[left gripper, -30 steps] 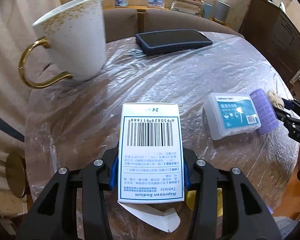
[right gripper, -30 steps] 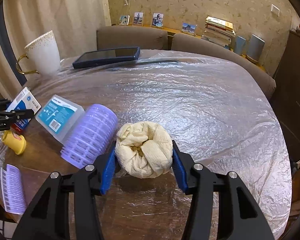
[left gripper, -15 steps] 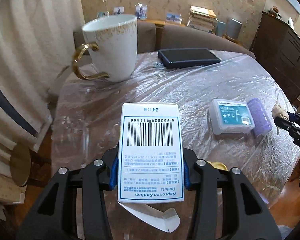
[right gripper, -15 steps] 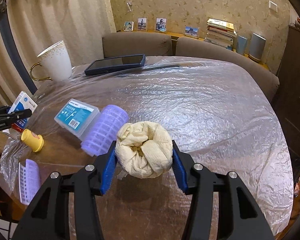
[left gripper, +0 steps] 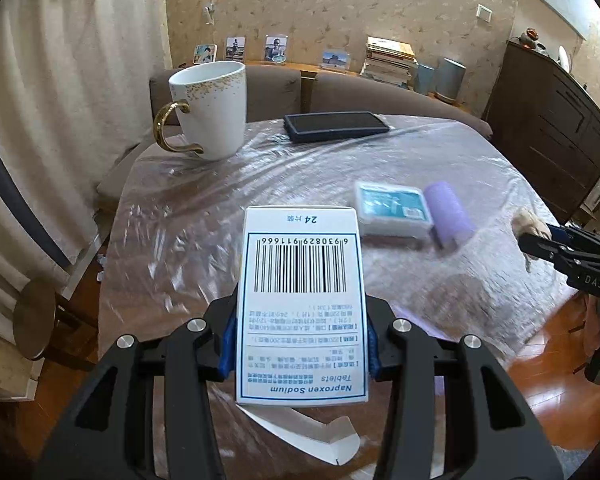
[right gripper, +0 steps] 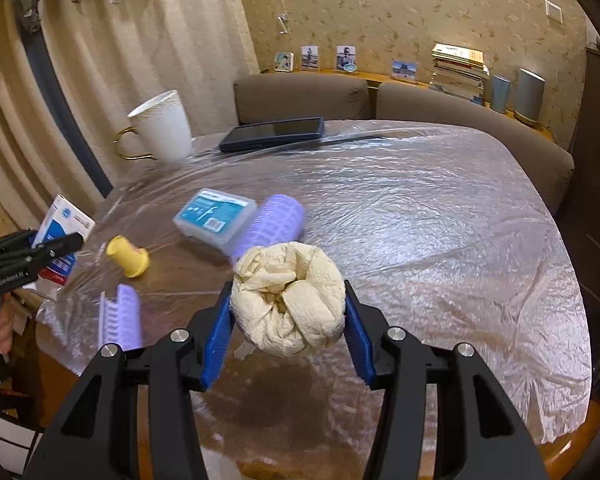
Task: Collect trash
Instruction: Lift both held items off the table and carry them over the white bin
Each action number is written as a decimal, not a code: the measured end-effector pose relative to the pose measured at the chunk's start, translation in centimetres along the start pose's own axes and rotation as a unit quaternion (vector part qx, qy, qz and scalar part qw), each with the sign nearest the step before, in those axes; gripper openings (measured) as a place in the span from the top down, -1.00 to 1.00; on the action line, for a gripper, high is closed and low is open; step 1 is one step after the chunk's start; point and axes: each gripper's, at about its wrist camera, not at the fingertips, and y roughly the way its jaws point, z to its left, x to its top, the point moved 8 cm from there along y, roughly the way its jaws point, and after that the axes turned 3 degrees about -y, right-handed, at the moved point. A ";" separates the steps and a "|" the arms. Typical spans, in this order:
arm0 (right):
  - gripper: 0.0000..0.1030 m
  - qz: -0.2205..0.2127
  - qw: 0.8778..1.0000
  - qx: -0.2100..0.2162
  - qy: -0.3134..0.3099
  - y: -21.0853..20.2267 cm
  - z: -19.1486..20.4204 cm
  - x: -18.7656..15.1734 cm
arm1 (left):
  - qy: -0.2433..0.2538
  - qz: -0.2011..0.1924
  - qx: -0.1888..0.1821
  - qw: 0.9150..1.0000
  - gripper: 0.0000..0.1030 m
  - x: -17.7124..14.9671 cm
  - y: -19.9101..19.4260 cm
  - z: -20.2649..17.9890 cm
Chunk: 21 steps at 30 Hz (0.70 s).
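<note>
My left gripper (left gripper: 301,340) is shut on a white tablet box (left gripper: 302,300) with a barcode and an open flap below, held above the near left edge of the table. The right wrist view shows the same box (right gripper: 62,226) at the far left in the left gripper (right gripper: 36,250). My right gripper (right gripper: 288,320) is shut on a crumpled cream paper wad (right gripper: 290,298), lifted over the table's near side. The left wrist view shows that wad (left gripper: 530,222) and the right gripper (left gripper: 540,242) at the right edge.
On the plastic-covered round table (right gripper: 420,220) lie a clear floss-pick case (right gripper: 216,218), a purple hair roller (right gripper: 274,222), a yellow cap (right gripper: 128,256), a purple comb-like piece (right gripper: 120,318), a dark tablet (right gripper: 274,132) and a white gold-handled mug (right gripper: 162,128). Brown chairs (right gripper: 300,96) stand behind.
Both grippers have pulled back and risen from the table with their loads still held. The table items look smaller and farther, and more of the room shows.
</note>
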 end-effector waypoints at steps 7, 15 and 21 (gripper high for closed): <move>0.03 0.009 1.000 0.016 -0.009 -1.6 1.3 -2.2 | 0.008 0.008 0.003 1.000 0.08 -2.9 -1.4 -2.3; 0.03 0.026 0.999 0.028 -0.007 -3.0 2.0 -5.3 | 0.017 0.025 -0.005 1.000 0.08 -5.8 -2.4 -4.2; 0.03 0.036 0.999 0.031 -0.012 -3.8 2.7 -6.9 | 0.034 0.032 -0.008 0.999 0.08 -7.6 -3.0 -5.5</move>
